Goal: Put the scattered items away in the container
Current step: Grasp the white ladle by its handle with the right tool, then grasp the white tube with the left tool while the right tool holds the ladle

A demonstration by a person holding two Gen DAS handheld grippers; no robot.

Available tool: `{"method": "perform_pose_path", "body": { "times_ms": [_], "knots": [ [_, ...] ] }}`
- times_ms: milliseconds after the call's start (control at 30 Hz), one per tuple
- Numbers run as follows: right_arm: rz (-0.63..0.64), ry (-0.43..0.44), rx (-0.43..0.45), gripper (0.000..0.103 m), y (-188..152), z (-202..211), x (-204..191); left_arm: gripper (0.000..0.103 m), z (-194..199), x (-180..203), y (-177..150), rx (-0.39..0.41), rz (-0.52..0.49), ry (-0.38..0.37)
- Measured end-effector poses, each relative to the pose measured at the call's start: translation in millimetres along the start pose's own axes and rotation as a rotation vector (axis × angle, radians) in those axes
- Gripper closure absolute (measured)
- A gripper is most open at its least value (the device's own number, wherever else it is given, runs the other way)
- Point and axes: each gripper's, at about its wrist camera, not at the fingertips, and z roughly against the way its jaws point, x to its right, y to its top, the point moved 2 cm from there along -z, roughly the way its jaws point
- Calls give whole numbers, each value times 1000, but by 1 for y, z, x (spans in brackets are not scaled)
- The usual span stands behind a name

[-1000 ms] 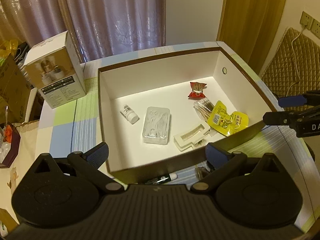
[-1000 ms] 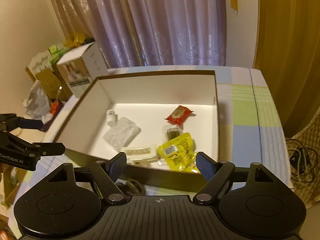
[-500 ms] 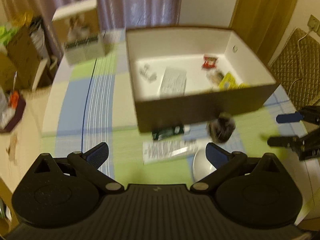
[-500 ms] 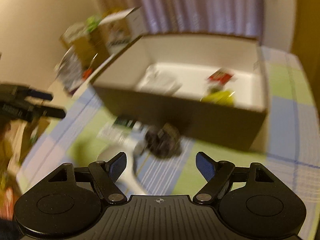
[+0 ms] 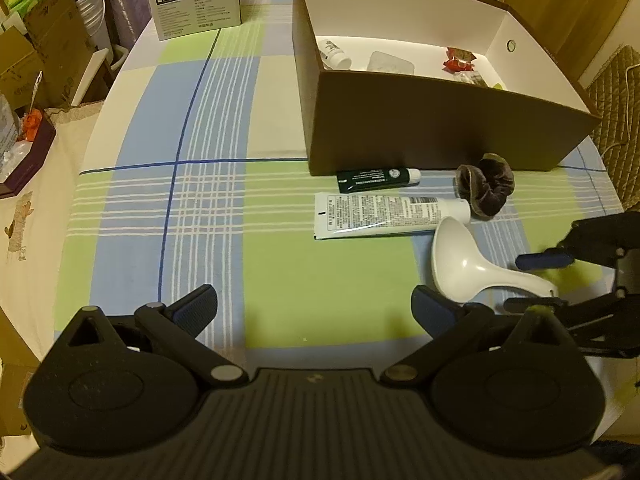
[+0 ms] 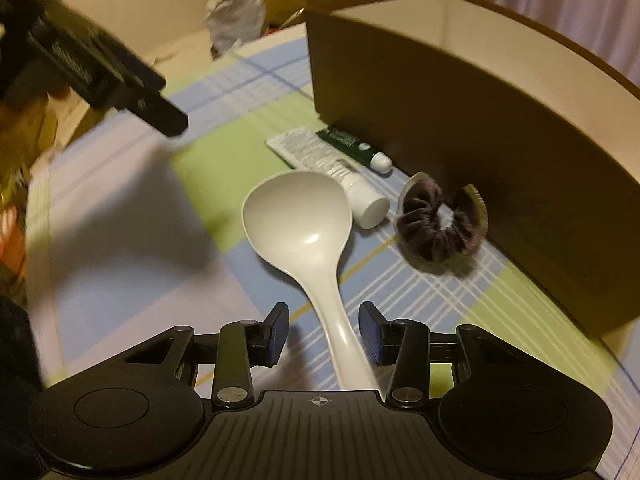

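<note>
Your right gripper (image 6: 323, 334) sits low over the checked worktop (image 5: 200, 208), its jaws open on either side of the white spoon's (image 6: 308, 224) handle — not touching it. Your left gripper (image 5: 314, 306) hovers over bare cloth, jaws wide open and empty. Beyond the spoon lie a white tube (image 5: 388, 214), a dark green tube (image 5: 376, 179) and a brown scrunchie (image 5: 486, 189), all just outside the brown box (image 5: 432, 128) — it already holds several small items.
</note>
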Motion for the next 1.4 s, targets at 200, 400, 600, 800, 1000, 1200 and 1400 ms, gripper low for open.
{"method": "perform_pose_path", "body": {
  "times_ms": [200,400,600,800,1000,1200,1400],
  "knots": [
    [43,-5,-12,77,-2,-11,-3,1,-2,2,-3,6,-39,-8],
    [34,-15,-23,84,-12,-1,-6,2,-8,16,-10,11,-152,3],
    [-114,-83,-33,84,-45,23,8,10,-14,40,-17,77,-321,-73],
    [-292,-159,-32,84,-78,49,28,23,-30,77,-7,155,-582,-128],
    [-397,-205,-8,84,-92,65,31,27,-51,113,7,206,-862,-155],
    [-464,-225,14,84,-96,61,28,31,-79,125,14,168,-989,-140],
    [-510,-222,23,84,-99,60,29,49,-92,115,25,93,-906,-215]
  ]
}}
